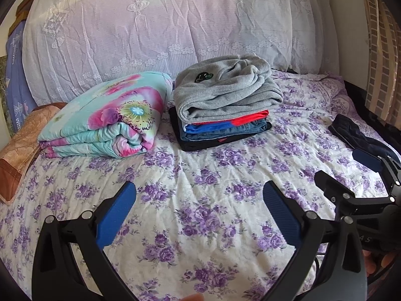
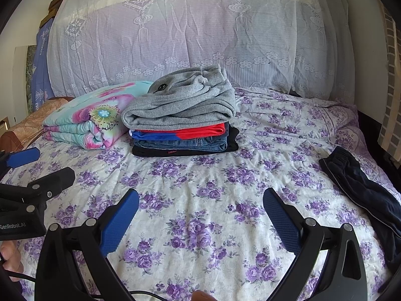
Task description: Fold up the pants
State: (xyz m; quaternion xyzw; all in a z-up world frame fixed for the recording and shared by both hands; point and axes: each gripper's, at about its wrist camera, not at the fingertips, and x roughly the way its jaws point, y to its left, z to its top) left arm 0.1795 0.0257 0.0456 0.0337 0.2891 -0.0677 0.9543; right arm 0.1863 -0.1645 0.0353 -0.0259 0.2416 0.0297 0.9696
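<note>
Wide bare stretch of purple-flowered bedsheet (image 2: 200, 188) in front; folded clothes stack topped by grey fleece (image 2: 183, 115) and flowered quilt (image 1: 105, 115) near headboard. Dark navy pants (image 2: 363, 190) crumpled at right edge. Left gripper (image 1: 199, 215) and right gripper (image 2: 200, 218) spread wide, empty, touching nothing.

The left gripper (image 1: 199, 208) hovers with its blue-padded fingers (image 1: 115, 215) spread wide, holding nothing. The right gripper (image 2: 200, 209) hovers at its three o'clock, fingers (image 2: 282, 219) equally wide and empty. A hand (image 2: 10, 260) grips the left gripper's body.
</note>
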